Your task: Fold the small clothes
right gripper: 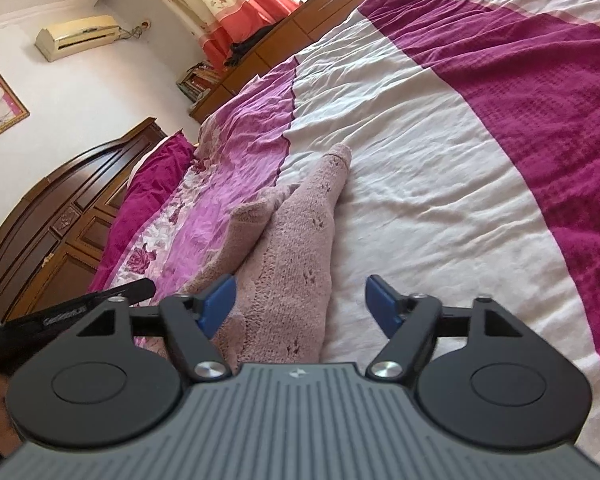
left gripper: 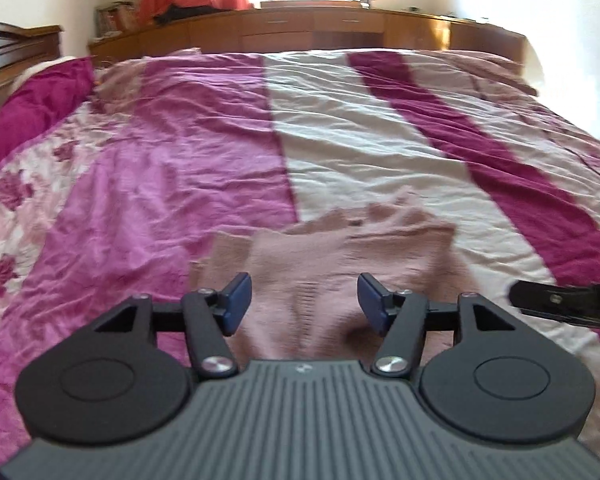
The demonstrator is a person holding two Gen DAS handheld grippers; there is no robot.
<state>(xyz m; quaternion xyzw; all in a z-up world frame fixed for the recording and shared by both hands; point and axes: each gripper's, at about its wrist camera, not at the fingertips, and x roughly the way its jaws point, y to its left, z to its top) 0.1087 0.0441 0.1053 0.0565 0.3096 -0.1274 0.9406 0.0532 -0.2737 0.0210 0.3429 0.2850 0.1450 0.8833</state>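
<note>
A small dusty-pink knitted garment [left gripper: 320, 256] lies on the striped bedspread [left gripper: 360, 120], partly folded, with a sleeve or narrow end reaching away. My left gripper [left gripper: 304, 294] hovers over its near part, open, nothing between the blue pads. In the right wrist view the same garment [right gripper: 300, 240] stretches away as a long strip. My right gripper [right gripper: 302, 298] is open just above its near end; the left pad is over the knit and the right pad over the white sheet stripe. A black part of the other gripper shows at each view's edge.
The bedspread [right gripper: 440, 152] has magenta, pink and white stripes and is wrinkled. A magenta pillow [left gripper: 32, 100] and a dark wooden headboard [right gripper: 60, 220] are to the left. A low wooden cabinet [left gripper: 320, 28] runs along the far side under a curtained window.
</note>
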